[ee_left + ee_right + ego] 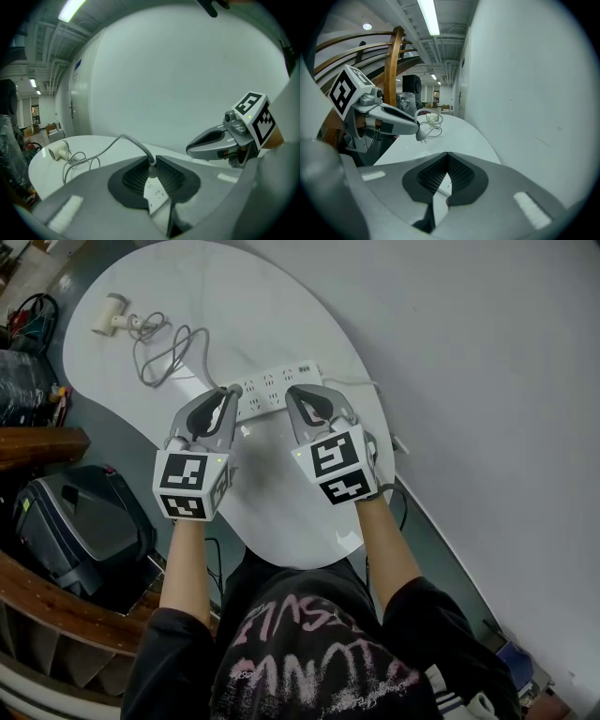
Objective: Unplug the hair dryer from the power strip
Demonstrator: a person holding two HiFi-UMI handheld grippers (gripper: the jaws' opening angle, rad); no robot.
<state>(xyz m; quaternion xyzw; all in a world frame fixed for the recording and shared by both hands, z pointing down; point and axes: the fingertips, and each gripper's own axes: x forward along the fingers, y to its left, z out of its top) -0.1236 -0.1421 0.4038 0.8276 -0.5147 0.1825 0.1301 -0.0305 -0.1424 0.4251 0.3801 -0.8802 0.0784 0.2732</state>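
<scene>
The fingers of the left gripper (151,165) are clenching on the grey plug (152,173) of the hair dryer's cord (119,140), which is rising out from between the pads and curving away ahead of them. In the right gripper view that plug (422,136) is hanging at the tip of the left fingers with its prongs showing, clear of the sockets. Just beneath those fingers the white power strip (157,194) is lying on the counter (281,502).

The fingers of the right gripper (447,157) are pressing together at their tips with nothing between them; through the gap below the pads a strip of white surface is showing. In the head view the right gripper (302,395) is hovering beside the left gripper (232,393), both over the power strip (272,385).

Well beyond the left fingers, the cord (173,357) is looping across the counter to the hair dryer (108,315), which is lying on its side near the far end. A pale wall (487,381) is running along the side beyond the right fingers.
</scene>
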